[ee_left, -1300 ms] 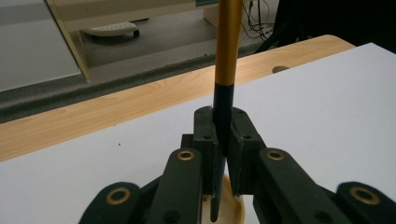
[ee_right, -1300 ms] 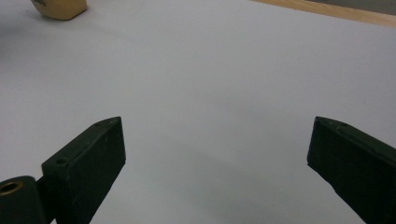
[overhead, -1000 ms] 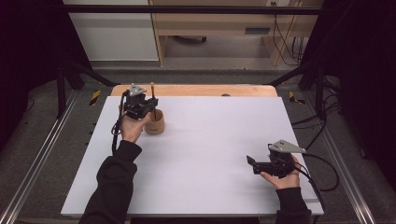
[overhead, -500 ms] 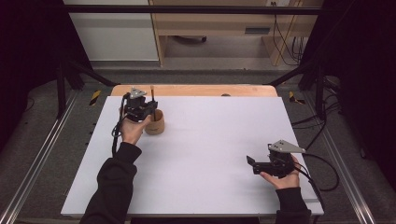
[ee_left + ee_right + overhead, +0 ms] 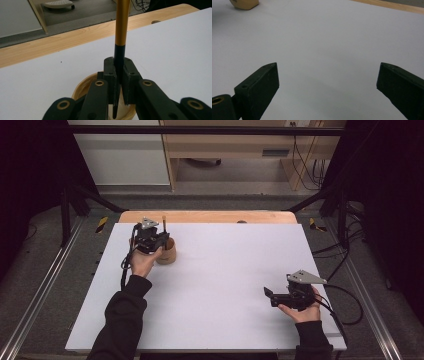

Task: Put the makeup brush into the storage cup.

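Wooden cup: small round light-wood cup (image 5: 166,252), standing upright on the tabletop; the landmark for this entry.
Tabletop: white sheet over a pale wooden board (image 5: 225,270); cup toward its far left part.
Held item: slim rod, gold upper shaft and black lower shaft (image 5: 120,37), likely a brush or pen; upright, directly above the cup's mouth, black tip dipping toward the cup's inside.
Left gripper: (image 5: 150,240) just beside and above the cup, on its left; jaws closed narrow on the rod's black section, clamping it firmly.
Right gripper: (image 5: 272,296) well apart from the cup, toward the near right of the tabletop; jaws spread wide, holding nothing, pointing back toward the cup.
Step in hand: judged to be setting the rod into the cup, or lifting it out; the pictures do not settle which.
Next move: if placing, lower straight down, keeping the rod vertical and centred in the mouth, then part the jaws.
Risk: sideways pull could tip the light cup.
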Action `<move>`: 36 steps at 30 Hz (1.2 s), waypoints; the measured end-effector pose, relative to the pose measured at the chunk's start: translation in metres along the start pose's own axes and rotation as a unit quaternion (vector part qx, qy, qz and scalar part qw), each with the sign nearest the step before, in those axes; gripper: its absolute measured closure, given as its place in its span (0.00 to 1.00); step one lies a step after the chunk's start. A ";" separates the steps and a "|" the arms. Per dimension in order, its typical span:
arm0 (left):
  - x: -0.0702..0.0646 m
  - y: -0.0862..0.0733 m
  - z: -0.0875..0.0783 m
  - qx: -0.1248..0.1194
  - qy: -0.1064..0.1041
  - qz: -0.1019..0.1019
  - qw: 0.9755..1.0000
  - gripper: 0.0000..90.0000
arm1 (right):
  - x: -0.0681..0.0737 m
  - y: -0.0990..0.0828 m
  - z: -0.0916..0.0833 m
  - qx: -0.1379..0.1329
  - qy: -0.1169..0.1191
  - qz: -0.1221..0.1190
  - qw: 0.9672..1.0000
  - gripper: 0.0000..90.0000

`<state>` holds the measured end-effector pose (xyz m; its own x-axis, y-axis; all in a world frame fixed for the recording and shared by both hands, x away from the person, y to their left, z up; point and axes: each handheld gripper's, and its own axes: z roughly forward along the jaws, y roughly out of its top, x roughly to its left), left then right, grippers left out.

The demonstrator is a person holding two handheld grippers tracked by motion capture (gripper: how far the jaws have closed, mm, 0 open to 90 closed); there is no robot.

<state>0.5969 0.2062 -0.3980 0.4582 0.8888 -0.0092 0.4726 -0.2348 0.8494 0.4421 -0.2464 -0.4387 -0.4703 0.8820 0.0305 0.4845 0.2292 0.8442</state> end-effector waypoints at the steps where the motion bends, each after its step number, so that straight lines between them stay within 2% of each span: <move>1: 0.000 -0.001 0.000 0.002 0.000 0.000 1.000 0.92 | 0.000 0.000 0.000 -0.002 0.000 0.000 1.000 0.05; 32: -0.002 -0.010 0.006 0.026 -0.003 0.006 1.000 0.92 | 0.000 0.000 0.000 -0.001 0.001 0.002 1.000 0.05; 36: -0.003 -0.011 0.007 0.031 -0.005 0.001 1.000 0.92 | 0.000 0.000 0.000 -0.001 0.001 0.001 1.000 0.05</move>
<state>0.5961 0.2035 -0.4108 0.4668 0.8843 -0.0133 0.5168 -0.2605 0.8155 0.4419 -0.2463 -0.4384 -0.4699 0.8821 0.0331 0.4846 0.2264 0.8449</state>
